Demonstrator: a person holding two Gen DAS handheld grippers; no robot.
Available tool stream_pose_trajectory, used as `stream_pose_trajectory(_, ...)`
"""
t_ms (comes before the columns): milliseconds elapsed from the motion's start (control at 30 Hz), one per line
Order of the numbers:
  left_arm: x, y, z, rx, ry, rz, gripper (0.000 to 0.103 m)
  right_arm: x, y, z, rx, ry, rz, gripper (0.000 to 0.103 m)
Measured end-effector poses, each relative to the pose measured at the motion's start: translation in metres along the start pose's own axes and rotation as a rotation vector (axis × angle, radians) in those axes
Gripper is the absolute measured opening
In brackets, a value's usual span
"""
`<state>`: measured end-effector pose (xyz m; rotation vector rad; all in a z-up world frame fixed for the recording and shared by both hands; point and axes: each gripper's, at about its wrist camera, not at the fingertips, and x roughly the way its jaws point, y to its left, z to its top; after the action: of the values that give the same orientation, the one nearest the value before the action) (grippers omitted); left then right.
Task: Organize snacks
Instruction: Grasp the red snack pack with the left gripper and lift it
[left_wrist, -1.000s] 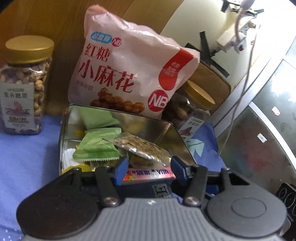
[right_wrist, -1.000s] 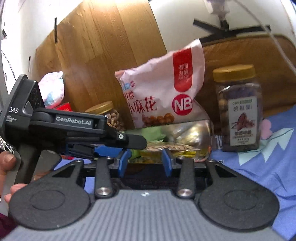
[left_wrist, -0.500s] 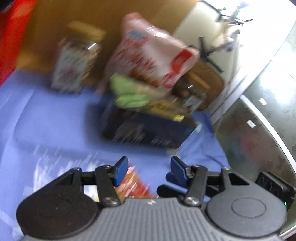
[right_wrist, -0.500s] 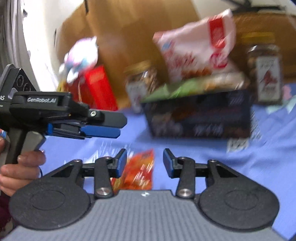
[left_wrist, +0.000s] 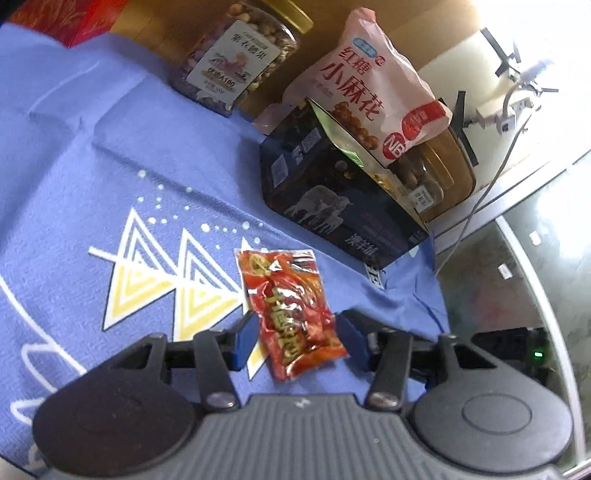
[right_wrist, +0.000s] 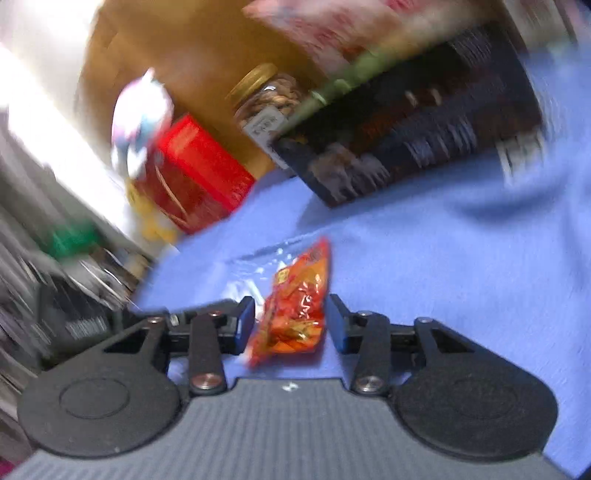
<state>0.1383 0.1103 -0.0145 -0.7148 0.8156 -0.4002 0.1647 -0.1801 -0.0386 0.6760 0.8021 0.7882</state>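
A red snack packet (left_wrist: 291, 310) lies flat on the blue cloth (left_wrist: 110, 177). My left gripper (left_wrist: 297, 341) is open, its blue fingertips on either side of the packet's near end. In the right wrist view the same packet (right_wrist: 295, 306) lies between the open fingers of my right gripper (right_wrist: 291, 325). The dark tin box (left_wrist: 332, 199) with several wrapped snacks inside stands behind the packet; it also shows in the right wrist view (right_wrist: 413, 125), blurred.
A pink snack bag (left_wrist: 373, 85) leans behind the tin. A nut jar with a gold lid (left_wrist: 240, 55) stands at the left, another jar (left_wrist: 424, 177) behind the tin. A red box (right_wrist: 195, 173) stands at the far left. The cloth ends at a glass edge (left_wrist: 517, 295) on the right.
Both grippers pulled back from the tin and dropped low over the cloth. The red packet, out of sight a second ago, now lies between the fingers of each.
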Motion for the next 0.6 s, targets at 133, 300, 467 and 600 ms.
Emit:
stream_pose_trajectory(133, -0.001, 0.003, 0.0, -0.027, -0.001, -0.014, 0.043, -0.003, -0.016, 0.002, 0.135, -0.003, 0.114, 0.044)
stream_pose_trajectory(300, 0.0, 0.002, -0.001, -0.026, -0.006, -0.018, 0.043, 0.002, -0.004, -0.002, 0.08, 0.021, 0.11, 0.043)
stream_pose_trajectory(467, 0.0, 0.004, 0.0, -0.03, -0.01, -0.021, 0.041, 0.004, -0.002, -0.002, 0.069, 0.011, 0.057, 0.012)
stream_pose_trajectory(600, -0.002, 0.006, 0.002, -0.056, -0.002, -0.035, 0.048, -0.001, -0.014, -0.002, 0.116, 0.0, 0.065, 0.012)
